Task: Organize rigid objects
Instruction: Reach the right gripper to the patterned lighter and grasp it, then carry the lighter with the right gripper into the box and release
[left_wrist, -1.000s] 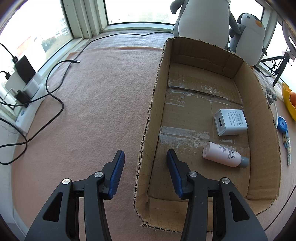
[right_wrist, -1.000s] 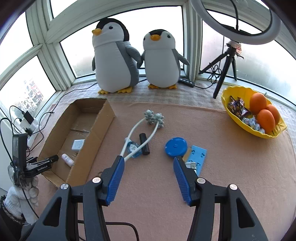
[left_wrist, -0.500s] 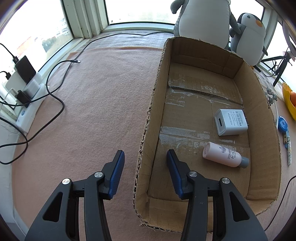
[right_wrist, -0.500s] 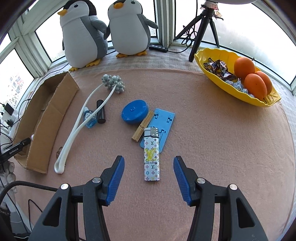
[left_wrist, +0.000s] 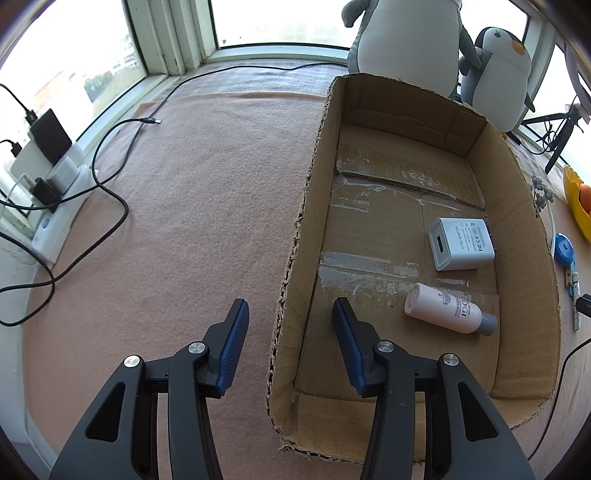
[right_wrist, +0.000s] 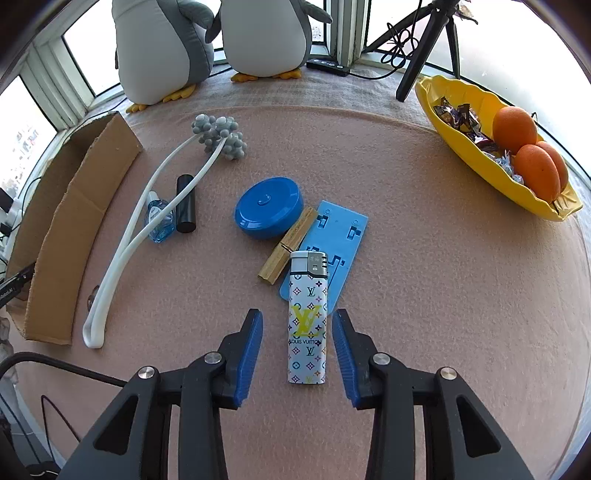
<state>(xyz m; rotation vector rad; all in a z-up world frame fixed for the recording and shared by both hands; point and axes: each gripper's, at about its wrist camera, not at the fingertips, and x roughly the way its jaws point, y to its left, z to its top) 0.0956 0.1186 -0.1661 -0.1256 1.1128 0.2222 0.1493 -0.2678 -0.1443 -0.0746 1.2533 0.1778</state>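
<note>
right fingers close around the lighter

the right gripper (right_wrist: 297, 345) points down over the lighter (right_wrist: 307, 321), which lies on the pink tabletop (right_wrist: 424, 258) between its blue fingers (right_wrist: 249, 350); the jaws have just been closing, pads not yet touching it

the left gripper (left_wrist: 290, 343) straddles the box (left_wrist: 295, 266) wall, its fingers apart and not gripping; a charger (left_wrist: 461, 243) and bottle (left_wrist: 448, 314) lie inside

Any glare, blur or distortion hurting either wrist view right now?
Left wrist: windows blown out white, box interior evenly lit and sharp, its straight walls bowed by the fisheye. Right wrist: lighter crisp, no motion blur, soft shadows only; panes behind the penguins overexposed, corners vignetted dark.
</note>
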